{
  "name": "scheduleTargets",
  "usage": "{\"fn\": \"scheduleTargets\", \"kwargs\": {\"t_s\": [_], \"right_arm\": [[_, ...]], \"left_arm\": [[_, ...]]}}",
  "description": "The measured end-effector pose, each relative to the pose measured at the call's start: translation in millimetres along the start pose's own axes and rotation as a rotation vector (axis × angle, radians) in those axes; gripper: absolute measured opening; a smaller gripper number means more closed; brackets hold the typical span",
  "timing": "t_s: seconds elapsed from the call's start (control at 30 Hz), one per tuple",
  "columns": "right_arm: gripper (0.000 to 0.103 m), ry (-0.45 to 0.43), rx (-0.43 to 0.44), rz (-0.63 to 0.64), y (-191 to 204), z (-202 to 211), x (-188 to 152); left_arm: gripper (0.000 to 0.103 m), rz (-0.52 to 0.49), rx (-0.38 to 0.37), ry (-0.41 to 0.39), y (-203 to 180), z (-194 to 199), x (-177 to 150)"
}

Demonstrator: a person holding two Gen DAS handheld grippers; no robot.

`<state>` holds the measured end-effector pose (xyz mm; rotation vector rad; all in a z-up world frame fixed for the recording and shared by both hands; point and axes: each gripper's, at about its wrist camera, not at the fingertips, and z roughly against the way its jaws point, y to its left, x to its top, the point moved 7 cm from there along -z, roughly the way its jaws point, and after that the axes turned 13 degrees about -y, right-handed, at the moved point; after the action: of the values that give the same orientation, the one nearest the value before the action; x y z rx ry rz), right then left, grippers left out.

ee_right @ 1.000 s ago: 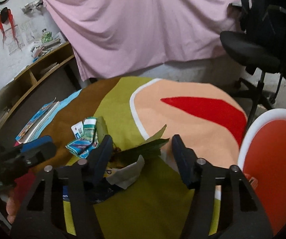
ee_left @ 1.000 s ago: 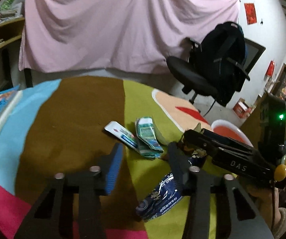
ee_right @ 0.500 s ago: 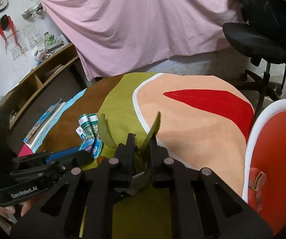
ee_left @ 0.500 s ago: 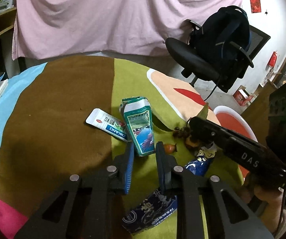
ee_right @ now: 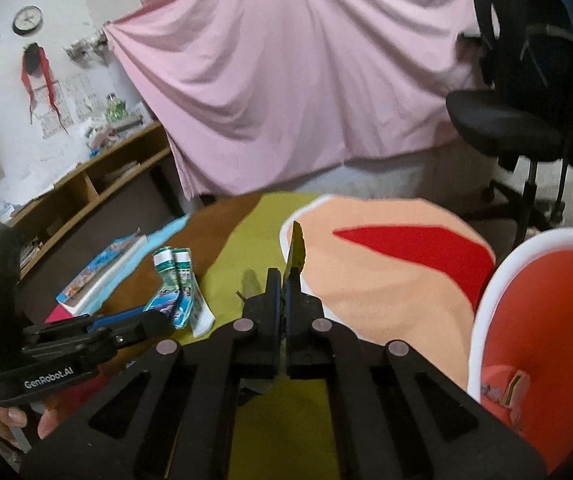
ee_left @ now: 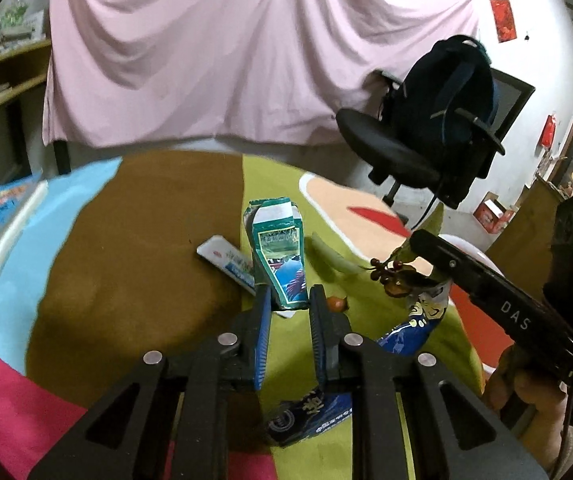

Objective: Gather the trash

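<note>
The left hand-held gripper points forward and down over the counter, which wears a cloth of brown, green, blue and pink patches. Its blue-padded fingers are clamped on the lower end of a green carton, which stands tilted up between them. The jaws closed further over the last second, most of it early on. Just behind the carton a white tube lies flat on the cloth. A blue wrapper lies to the right of the gripper, and a small orange fruit sits just beside the right finger.

The right hand-held gripper also slants downward, held over the green patch, its jaws just closed tight on a leaf that sticks up edge-on from between the fingers. In the left wrist view it comes in from the right, with a twig of dark berries and the leaf at its tip, and a hand grips its handle at the lower right. A red bin with a white rim stands at the counter's right edge, with scraps inside. A book lies on the counter's far left.
</note>
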<state>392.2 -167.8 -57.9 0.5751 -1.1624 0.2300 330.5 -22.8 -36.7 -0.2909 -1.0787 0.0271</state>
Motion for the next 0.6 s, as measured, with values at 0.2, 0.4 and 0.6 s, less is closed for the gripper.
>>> {"fn": "scheduleTargets", "kwargs": {"t_s": [0.2, 0.4, 0.6], "right_arm": [[0.031, -0.16, 0.056, 0.02, 8, 28, 20], [0.031, -0.13, 0.069, 0.016, 9, 27, 19], [0.031, -0.137, 0.046, 0.0, -1, 33, 20]], "left_arm": [[0.015, -0.045, -0.004, -0.059, -17, 13, 5], [0.015, -0.05, -0.007, -0.023, -25, 11, -3], [0.015, -0.039, 0.008, -0.01, -26, 10, -10]]}}
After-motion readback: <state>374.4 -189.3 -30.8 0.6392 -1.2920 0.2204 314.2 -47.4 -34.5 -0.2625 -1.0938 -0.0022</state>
